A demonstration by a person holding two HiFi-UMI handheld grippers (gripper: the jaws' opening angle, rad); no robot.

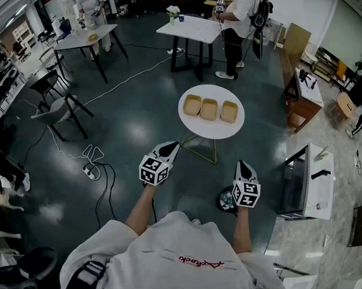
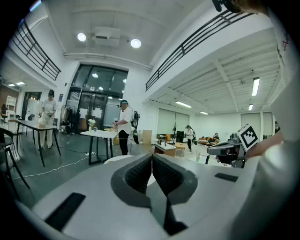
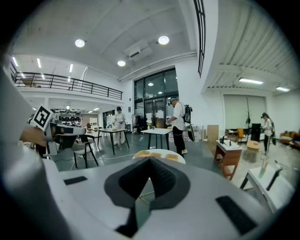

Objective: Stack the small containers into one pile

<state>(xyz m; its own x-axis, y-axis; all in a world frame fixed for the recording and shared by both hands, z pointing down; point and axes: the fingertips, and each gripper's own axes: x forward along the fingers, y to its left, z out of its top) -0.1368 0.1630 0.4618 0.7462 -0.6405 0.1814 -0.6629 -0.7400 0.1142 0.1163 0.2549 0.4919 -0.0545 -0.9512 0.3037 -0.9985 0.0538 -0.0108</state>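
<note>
Three small tan containers point(image 1: 192, 105) point(image 1: 209, 109) point(image 1: 229, 112) sit side by side, unstacked, on a round white table point(image 1: 210, 131) ahead of me. My left gripper point(image 1: 170, 147) is held in the air short of the table's near left edge, shut and empty. To its right, my right gripper point(image 1: 243, 166) is also shut on nothing, below the table's near right edge. In the right gripper view the containers point(image 3: 156, 154) show just over the closed jaws of the right gripper point(image 3: 150, 160). The left gripper point(image 2: 152, 157) looks over the table's rim point(image 2: 119, 159).
A person point(image 1: 239, 23) stands at a rectangular white table point(image 1: 195, 29) beyond the round one. Chairs point(image 1: 57, 102) and a power strip with cables point(image 1: 90, 171) are on the floor at left. A wooden side table point(image 1: 303, 98) and white desk point(image 1: 317, 183) stand at right.
</note>
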